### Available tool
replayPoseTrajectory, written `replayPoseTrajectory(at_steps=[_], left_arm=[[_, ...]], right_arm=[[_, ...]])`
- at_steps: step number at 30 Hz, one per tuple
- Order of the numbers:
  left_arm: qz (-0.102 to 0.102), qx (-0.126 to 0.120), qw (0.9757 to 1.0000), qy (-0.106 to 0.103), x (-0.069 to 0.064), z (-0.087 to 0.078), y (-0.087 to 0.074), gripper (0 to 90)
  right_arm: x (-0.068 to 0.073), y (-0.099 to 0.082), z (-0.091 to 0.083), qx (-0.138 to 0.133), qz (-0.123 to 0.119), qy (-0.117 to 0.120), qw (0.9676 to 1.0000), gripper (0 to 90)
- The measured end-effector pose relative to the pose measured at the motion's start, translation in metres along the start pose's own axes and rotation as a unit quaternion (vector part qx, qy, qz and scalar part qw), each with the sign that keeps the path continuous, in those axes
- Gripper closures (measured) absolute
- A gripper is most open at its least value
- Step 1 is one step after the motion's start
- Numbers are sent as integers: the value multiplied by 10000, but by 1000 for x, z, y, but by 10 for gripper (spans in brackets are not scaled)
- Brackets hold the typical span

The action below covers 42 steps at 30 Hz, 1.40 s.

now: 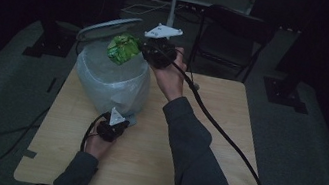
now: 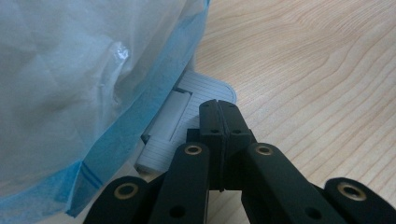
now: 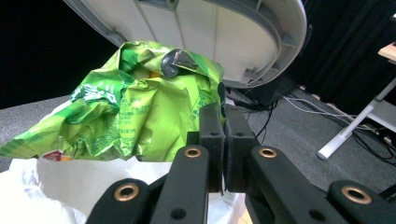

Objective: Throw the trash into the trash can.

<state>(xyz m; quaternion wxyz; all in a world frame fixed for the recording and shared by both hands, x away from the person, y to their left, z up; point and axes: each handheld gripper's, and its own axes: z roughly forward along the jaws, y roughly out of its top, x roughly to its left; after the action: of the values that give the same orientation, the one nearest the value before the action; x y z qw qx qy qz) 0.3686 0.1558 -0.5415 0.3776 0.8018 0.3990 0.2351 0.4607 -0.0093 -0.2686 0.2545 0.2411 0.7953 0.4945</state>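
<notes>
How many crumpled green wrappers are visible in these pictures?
1. The green wrapper is held in the right gripper above the open bin, below its raised lid. More could be hidden inside the bin's bag.

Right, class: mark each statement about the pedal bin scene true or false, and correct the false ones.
1. The bin's lid is raised. True.
2. The right gripper holds a red can. False: its jaws are closed on a crumpled green snack bag.
3. The left gripper is at the bin's pedal. True: its closed jaws sit on the pedal.
4. The bin has no liner. False: a pale plastic bag with a blue edge covers it.
5. The bin stands on the floor. False: it stands on the wooden table.
</notes>
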Motion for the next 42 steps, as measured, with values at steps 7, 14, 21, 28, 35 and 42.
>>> replayPoseTrajectory(at_steps=[7,14,21,28,35,42], left_arm=[[-7,-4,10000,-2,0,0,0,900],[-6,-4,10000,-6,0,0,0,900],[-2,-6,10000,-7,0,0,0,900],[1,-2,10000,-6,0,0,0,900],[1,-4,10000,-8,0,0,0,900],[-12,-6,10000,-16,0,0,0,900]], right_arm=[[3,4,7,26,-23,18,10000,880],[3,4,15,65,13,12,10000,880],[5,6,20,59,16,-7,10000,880],[6,8,23,48,31,-6,10000,879],[5,7,27,67,115,-6,9999,877],[5,7,26,20,171,28,9998,632]])
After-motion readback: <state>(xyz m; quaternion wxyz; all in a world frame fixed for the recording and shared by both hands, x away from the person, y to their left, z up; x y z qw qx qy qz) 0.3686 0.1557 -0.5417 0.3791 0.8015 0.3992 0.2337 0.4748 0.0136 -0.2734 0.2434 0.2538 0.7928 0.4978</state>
